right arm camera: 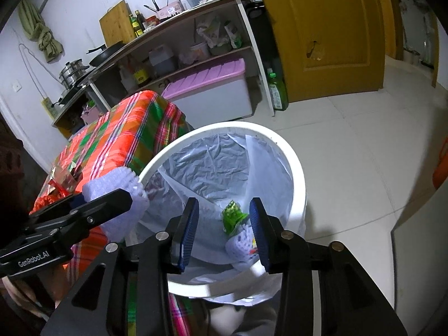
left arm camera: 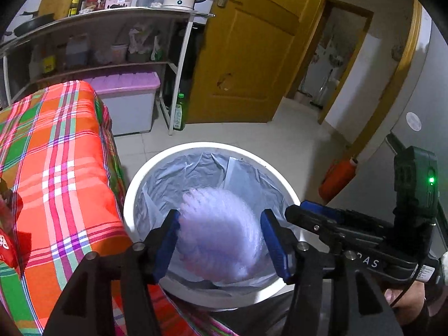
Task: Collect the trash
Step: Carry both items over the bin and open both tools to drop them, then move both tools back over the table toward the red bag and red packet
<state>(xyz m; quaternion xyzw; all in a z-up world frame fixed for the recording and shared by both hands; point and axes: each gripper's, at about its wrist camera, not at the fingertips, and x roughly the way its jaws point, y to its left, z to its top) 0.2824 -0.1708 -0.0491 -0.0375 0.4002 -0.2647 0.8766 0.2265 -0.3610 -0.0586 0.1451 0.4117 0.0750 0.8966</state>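
Two grippers hang over the lined white bin [left arm camera: 196, 147], and both are letting go, so finish each release cleanly before you go back to the table.

Nearest you, the left gripper [left arm camera: 221, 242] has its jaws spread wide with the pale purple foam net [left arm camera: 221, 232] blurred between the blue pads [left arm camera: 168, 240]. Whether a pad touches it I cannot tell; judging by the blur it looks free and falling, and nothing appears clamped. Stay centred above the liner, since the right wrist view shows the net near the rim on the table side.

Your right gripper [right arm camera: 224, 232] is likewise open and grips nothing. Beyond its fingertips, down in the bag, lie a green wrapper [right arm camera: 233, 215] and a second foam net [right arm camera: 242, 242], already binned.

Farther left, the plaid-covered table [left arm camera: 61, 151] carries more litter: a red wrapper [left arm camera: 8, 240] at its near edge in the left view, and crumpled foil and red packaging [right arm camera: 63, 180] in the right view. Those are probably your next pickups. Beyond stand the shelf unit [left arm camera: 112, 14] and yellow door [left arm camera: 252, 56].
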